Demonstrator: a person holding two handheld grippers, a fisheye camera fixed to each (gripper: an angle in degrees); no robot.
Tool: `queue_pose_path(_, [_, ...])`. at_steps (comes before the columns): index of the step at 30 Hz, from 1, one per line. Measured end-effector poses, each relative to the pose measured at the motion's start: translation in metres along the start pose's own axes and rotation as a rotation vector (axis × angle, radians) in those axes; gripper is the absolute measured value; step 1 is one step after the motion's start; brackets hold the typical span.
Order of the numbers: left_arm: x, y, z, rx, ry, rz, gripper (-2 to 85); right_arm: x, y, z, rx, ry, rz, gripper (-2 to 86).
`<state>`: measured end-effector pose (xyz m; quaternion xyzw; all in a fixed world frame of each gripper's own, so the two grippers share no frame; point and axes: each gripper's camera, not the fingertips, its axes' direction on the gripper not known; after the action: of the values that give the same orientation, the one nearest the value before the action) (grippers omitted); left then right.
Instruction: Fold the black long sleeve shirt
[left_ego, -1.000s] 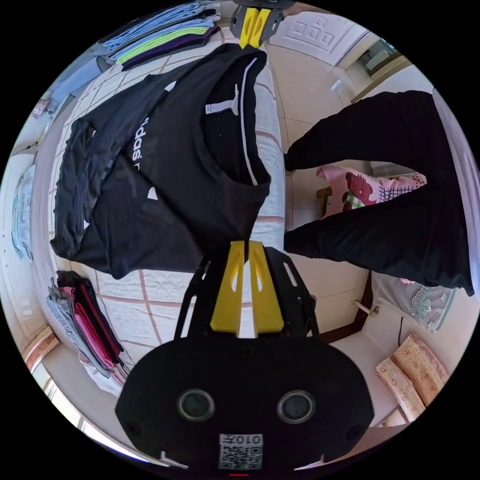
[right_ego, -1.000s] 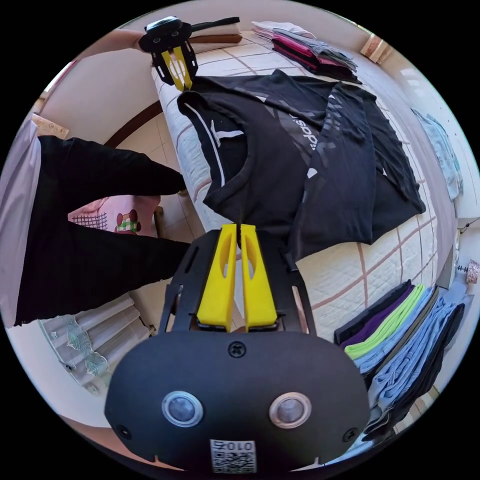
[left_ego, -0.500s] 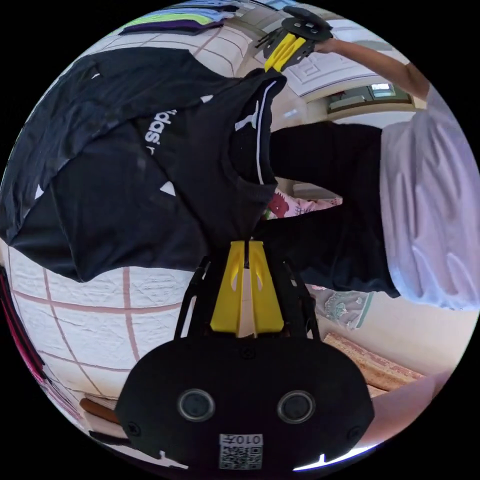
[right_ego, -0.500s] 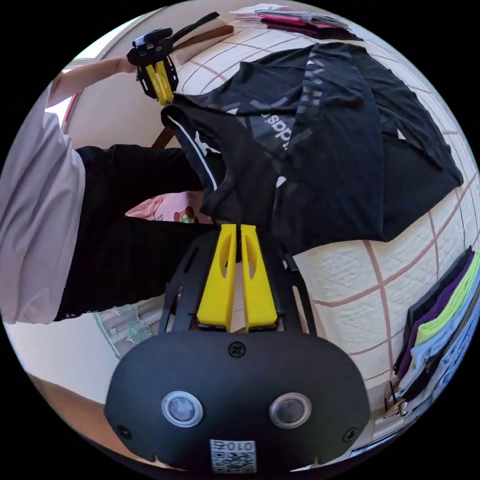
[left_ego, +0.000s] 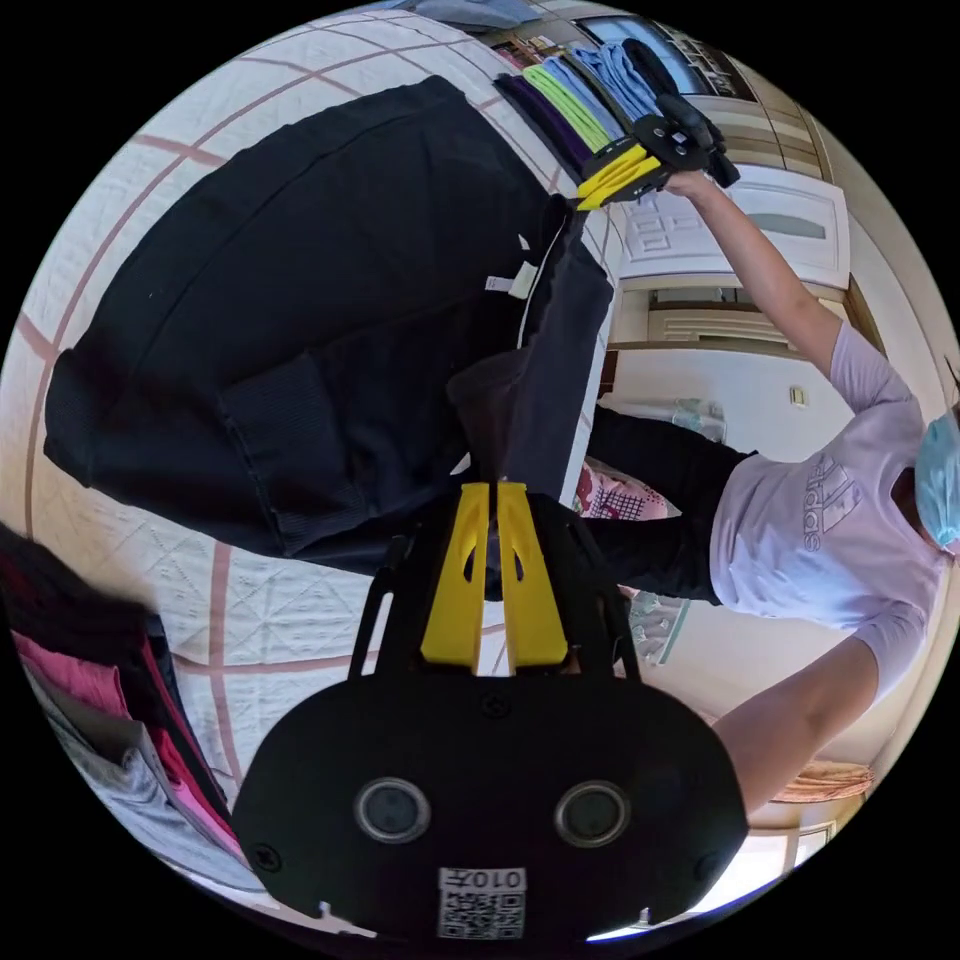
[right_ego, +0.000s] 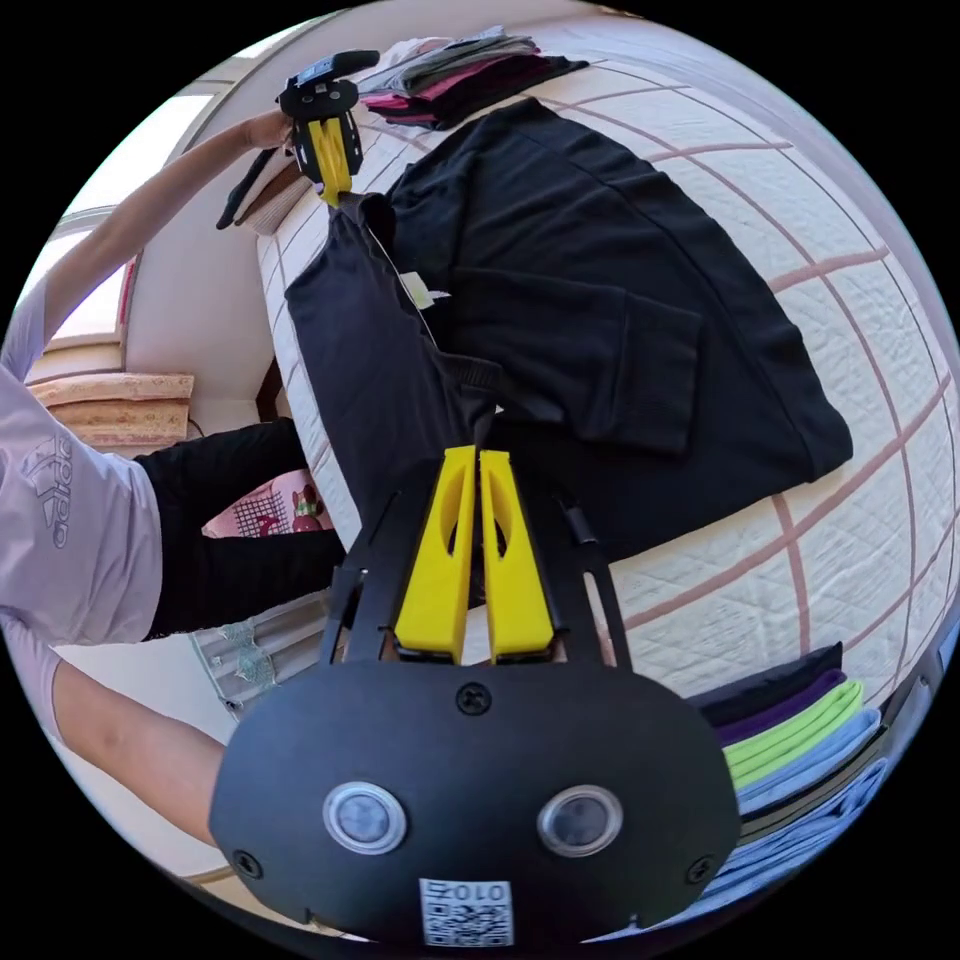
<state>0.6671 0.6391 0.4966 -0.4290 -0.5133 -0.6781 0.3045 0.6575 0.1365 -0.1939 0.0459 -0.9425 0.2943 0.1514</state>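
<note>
The black long sleeve shirt (left_ego: 300, 300) lies partly folded on the white quilted bed (left_ego: 260, 610), its plain side up and a ribbed cuff showing. My left gripper (left_ego: 492, 486) is shut on one shoulder corner of the shirt. My right gripper (right_ego: 478, 452) is shut on the other shoulder corner. The neck edge with its white label (right_ego: 425, 295) is stretched between them, lifted over the bed's edge. In the left gripper view the right gripper (left_ego: 600, 192) shows at the top; in the right gripper view the left gripper (right_ego: 333, 185) shows at upper left.
Folded clothes are stacked on the bed: a green, purple and blue pile (right_ego: 790, 730) on one side, a pink, grey and black pile (left_ego: 110, 700) on the other. A person in a light T-shirt (left_ego: 830, 530) stands beside the bed.
Both grippers rose and carried the collar end over the shirt's body. The printed front is now hidden and the plain back shows.
</note>
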Motion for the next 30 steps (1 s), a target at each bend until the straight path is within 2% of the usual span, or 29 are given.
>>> queue_pose_path(7, [0.012,0.004,0.008,-0.057,0.020,0.109,0.1,-0.027,0.038,-0.011,0.073,-0.033,-0.051,2.5])
queue_pose_path(10, [0.033,0.013,-0.016,-0.039,0.033,0.179,0.0,-0.039,0.051,-0.048,0.123,-0.051,-0.098,2.4])
queue_pose_path(13, [0.041,0.011,-0.064,-0.028,0.004,0.191,0.1,-0.037,0.040,-0.093,0.092,-0.024,-0.157,2.4])
queue_pose_path(16, [0.018,-0.005,-0.109,-0.041,-0.052,0.089,0.1,-0.007,0.012,-0.123,0.061,0.040,-0.125,2.4])
queue_pose_path(18, [-0.009,-0.021,-0.129,-0.031,-0.104,-0.011,0.1,0.043,-0.014,-0.125,0.042,0.049,-0.005,2.5])
queue_pose_path(21, [-0.063,-0.044,-0.137,0.006,-0.122,-0.181,0.1,0.107,-0.041,-0.096,0.027,-0.031,0.182,2.5])
queue_pose_path(23, [-0.096,-0.056,-0.118,-0.020,-0.106,-0.278,0.2,0.125,-0.049,-0.073,0.013,-0.078,0.232,2.4])
queue_pose_path(27, [-0.108,-0.057,-0.098,-0.013,-0.116,-0.313,0.5,0.127,-0.045,-0.051,0.057,-0.071,0.250,1.8])
queue_pose_path(30, [-0.101,-0.046,-0.099,0.075,-0.083,-0.291,1.1,0.123,-0.032,-0.045,0.119,-0.099,0.255,1.7])
